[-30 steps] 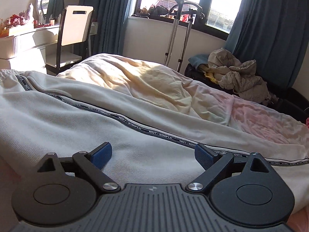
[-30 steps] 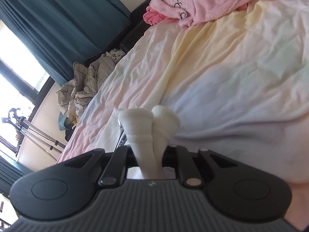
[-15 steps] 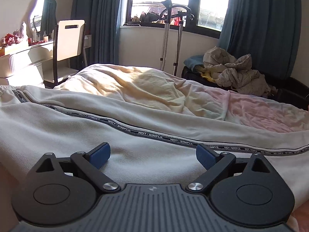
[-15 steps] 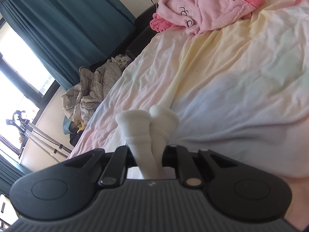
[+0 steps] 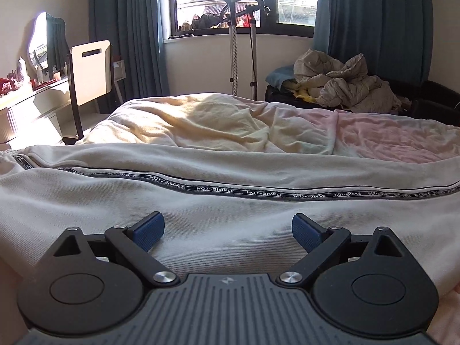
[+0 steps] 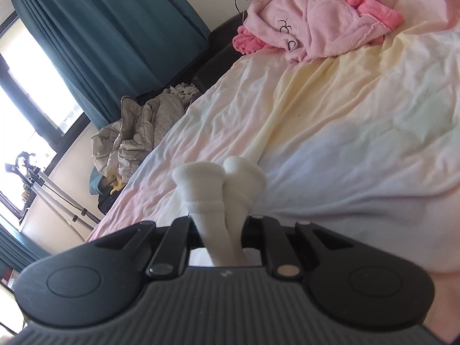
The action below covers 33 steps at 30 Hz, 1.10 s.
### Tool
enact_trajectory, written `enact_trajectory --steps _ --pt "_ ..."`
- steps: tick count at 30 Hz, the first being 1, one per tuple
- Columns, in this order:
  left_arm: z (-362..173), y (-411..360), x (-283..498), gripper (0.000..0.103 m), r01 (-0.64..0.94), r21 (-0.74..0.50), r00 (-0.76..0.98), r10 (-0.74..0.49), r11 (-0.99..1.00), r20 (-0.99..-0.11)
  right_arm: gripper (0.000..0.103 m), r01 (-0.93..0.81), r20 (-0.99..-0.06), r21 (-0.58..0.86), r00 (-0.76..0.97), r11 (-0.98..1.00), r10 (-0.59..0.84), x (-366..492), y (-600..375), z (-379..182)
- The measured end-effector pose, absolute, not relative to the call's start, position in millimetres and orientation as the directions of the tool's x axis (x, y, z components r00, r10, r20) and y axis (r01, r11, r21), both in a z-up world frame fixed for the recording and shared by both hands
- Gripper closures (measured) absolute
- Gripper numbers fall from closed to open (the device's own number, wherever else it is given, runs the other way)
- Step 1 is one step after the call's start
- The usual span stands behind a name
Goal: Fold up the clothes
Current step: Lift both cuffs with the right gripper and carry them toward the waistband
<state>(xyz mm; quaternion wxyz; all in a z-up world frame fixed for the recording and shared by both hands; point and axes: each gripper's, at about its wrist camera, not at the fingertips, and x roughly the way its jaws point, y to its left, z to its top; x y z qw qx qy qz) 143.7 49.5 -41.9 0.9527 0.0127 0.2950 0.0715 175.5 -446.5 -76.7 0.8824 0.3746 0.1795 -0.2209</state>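
Observation:
Light grey trousers (image 5: pixel 201 210) with a black "NOT-SIMPLE" side stripe (image 5: pixel 258 192) lie flat across the bed in the left wrist view. My left gripper (image 5: pixel 228 230) is open, its blue pads low over the grey cloth, holding nothing. My right gripper (image 6: pixel 222 230) is shut on the white ribbed cuffs of the trousers (image 6: pixel 218 184), which stick up between its fingers above the bed sheet.
The bed has a pastel yellow, pink and white sheet (image 6: pixel 330 115). A pink fleece robe (image 6: pixel 310 28) lies at its far end. A heap of beige bedding (image 5: pixel 345 86) sits on a dark sofa. A garment steamer stand (image 5: pixel 238 43), chair (image 5: pixel 90 72) and dressing table (image 5: pixel 26 100) stand by the window.
The left gripper has levelled and turned slightly right over the trousers, still open. The right gripper has drawn back a little along the bed with the cuffs still held.

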Motion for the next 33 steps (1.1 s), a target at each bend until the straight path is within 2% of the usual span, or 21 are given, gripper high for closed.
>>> enact_trajectory --steps 2,6,11,14,19,23,26,29,33 --pt "-44.6 50.8 148.3 0.006 -0.130 0.078 0.799 0.151 0.988 -0.582 0.091 0.521 -0.477 0.565 0.839 0.640 -0.262 177.6 -445.7 -76.1" --pt "-41.3 54.2 148.6 0.004 -0.151 0.096 0.805 0.178 0.984 -0.566 0.091 0.513 -0.466 0.520 0.840 0.683 -0.277 181.3 -439.7 -72.6" --pt "-19.5 77.3 140.0 0.004 -0.179 -0.017 0.839 0.143 0.984 -0.525 0.091 0.489 -0.428 0.426 0.850 0.761 -0.307 186.4 -422.2 -52.4" --pt "-8.7 93.6 130.6 0.004 -0.202 -0.083 0.864 0.138 0.976 -0.484 0.091 0.450 -0.369 0.352 0.873 0.821 -0.320 191.9 -397.7 -22.0" --pt "11.0 115.4 115.3 0.004 -0.305 -0.074 0.878 0.249 0.950 -0.409 0.092 0.339 -0.235 0.264 0.931 0.903 -0.280 202.5 -319.5 39.0" --pt "28.8 151.3 98.5 0.004 -0.361 -0.190 0.890 0.276 0.913 -0.363 0.092 0.207 -0.148 0.179 0.972 0.962 -0.182 207.2 -226.5 72.4" --pt "37.0 181.6 81.9 0.004 -0.453 -0.275 0.870 0.352 0.848 -0.346 0.092 0.107 -0.112 0.104 0.989 0.989 -0.095 208.3 -152.5 80.4" --pt "46.3 199.2 62.7 0.004 -0.587 -0.281 0.804 0.506 0.759 -0.312 0.092 -0.009 -0.110 0.054 0.994 0.998 0.015 200.1 -80.4 71.5" --pt "55.9 219.0 41.8 0.004 -0.624 -0.371 0.781 0.562 0.687 -0.273 0.092 -0.187 -0.174 -0.019 0.968 0.982 0.181 173.3 12.5 26.4"
